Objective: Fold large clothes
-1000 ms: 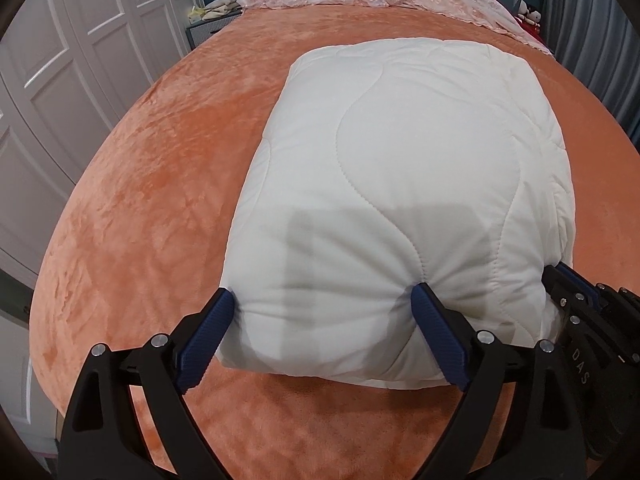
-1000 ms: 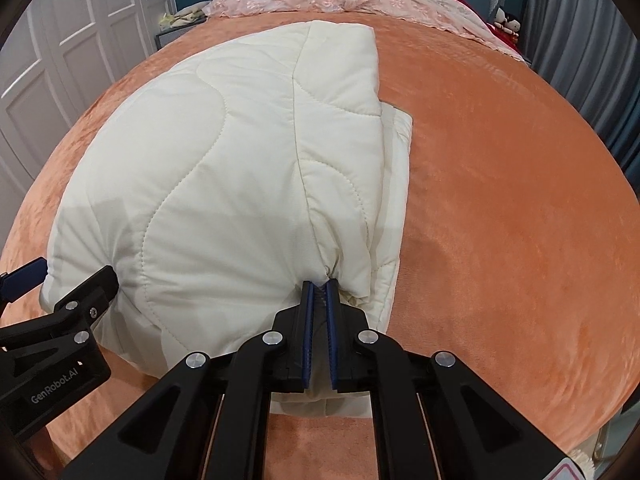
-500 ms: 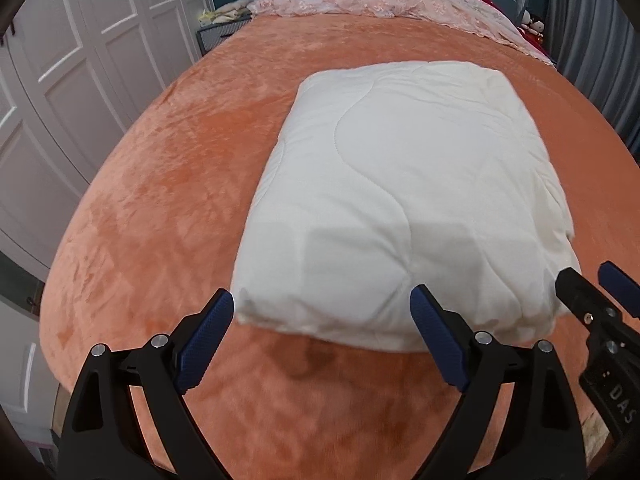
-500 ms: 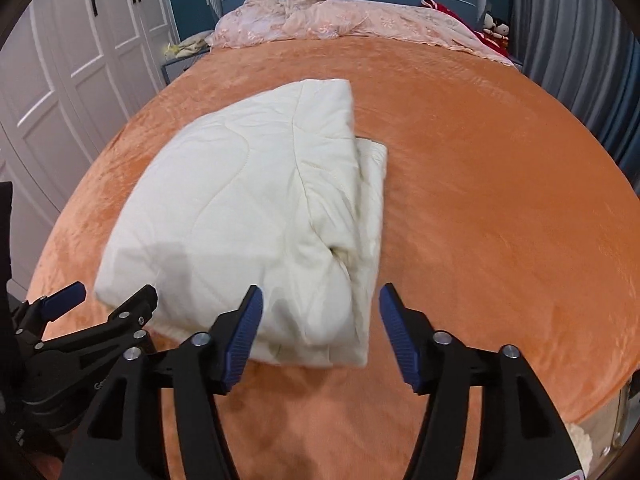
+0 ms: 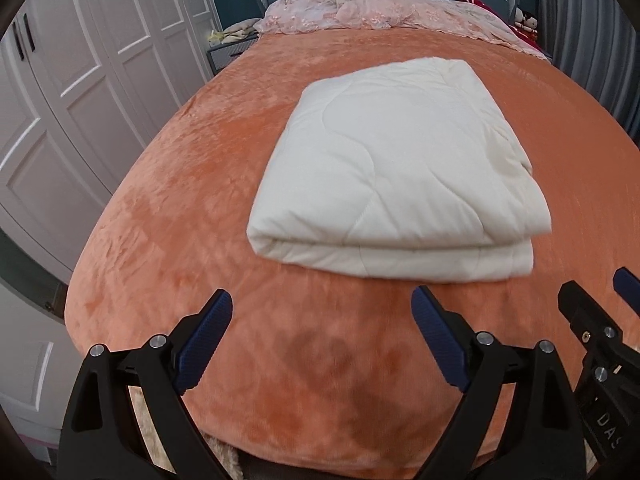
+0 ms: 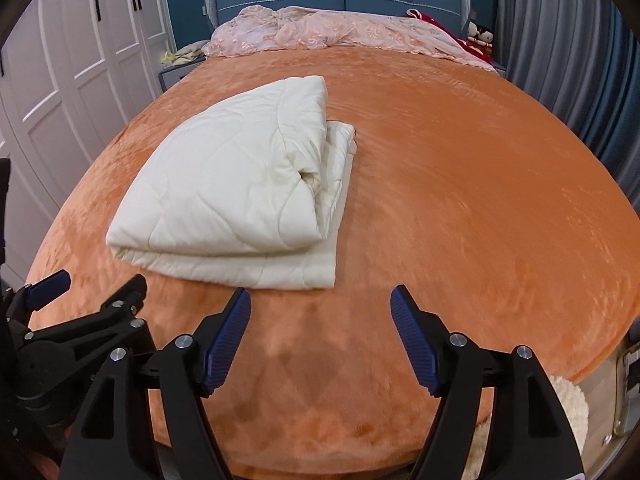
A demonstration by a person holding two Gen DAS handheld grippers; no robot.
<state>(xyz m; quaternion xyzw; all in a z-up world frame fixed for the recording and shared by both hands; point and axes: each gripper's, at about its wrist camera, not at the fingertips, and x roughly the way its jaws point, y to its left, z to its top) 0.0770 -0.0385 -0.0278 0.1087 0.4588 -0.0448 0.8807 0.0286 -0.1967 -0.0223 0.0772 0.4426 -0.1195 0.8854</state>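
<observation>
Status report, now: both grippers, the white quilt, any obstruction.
Left gripper open, empty. Right gripper opening, nothing between jaws. White quilt folded, lying free on orange bedspread. Nothing in the way.

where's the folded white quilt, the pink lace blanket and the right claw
folded white quilt (image 5: 396, 168), left wrist view, on its top panel
pink lace blanket (image 6: 320, 30), right wrist view, on the crumpled middle
right claw (image 6: 320, 336), right wrist view, midway between its opening, empty fingertips

Cream quilt (image 5: 396, 168) folded flat, lying on bed.
</observation>
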